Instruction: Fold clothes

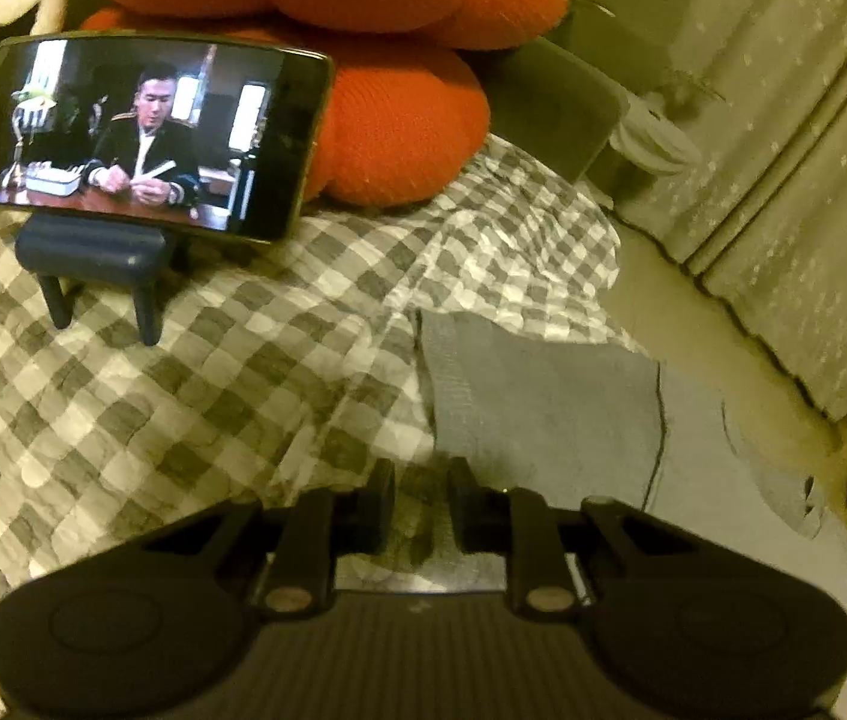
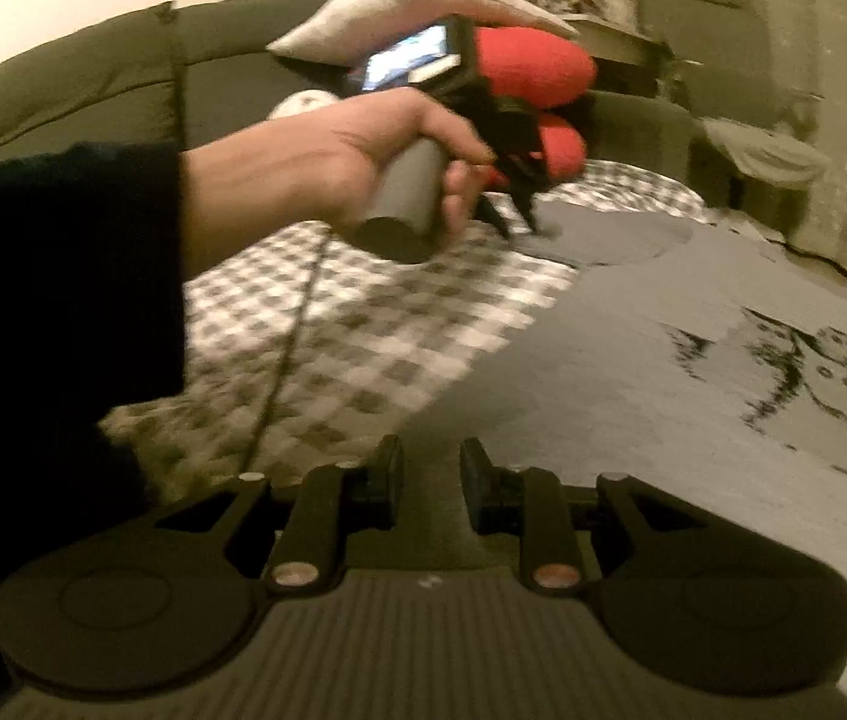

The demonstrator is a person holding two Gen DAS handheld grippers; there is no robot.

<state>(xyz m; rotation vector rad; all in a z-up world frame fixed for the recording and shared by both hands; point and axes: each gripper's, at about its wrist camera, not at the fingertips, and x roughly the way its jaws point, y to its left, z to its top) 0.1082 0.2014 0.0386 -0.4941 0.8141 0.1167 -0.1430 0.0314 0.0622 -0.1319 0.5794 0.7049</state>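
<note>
Grey knit garment (image 2: 633, 372) on the checked bed cover (image 1: 183, 390) is soft, light; pinch its near edge, both grippers (image 1: 420, 498) (image 2: 430, 483) being spread, empty.

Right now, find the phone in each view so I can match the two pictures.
Left wrist view: the phone stands on a dark stand at upper left, on the checked bedspread, screen facing the camera.
Right wrist view: the phone sits at top centre, edge-on and blurred, partly behind the left hand-held gripper.
Shared landmark: the orange cushion, just right of the phone in both.
</note>
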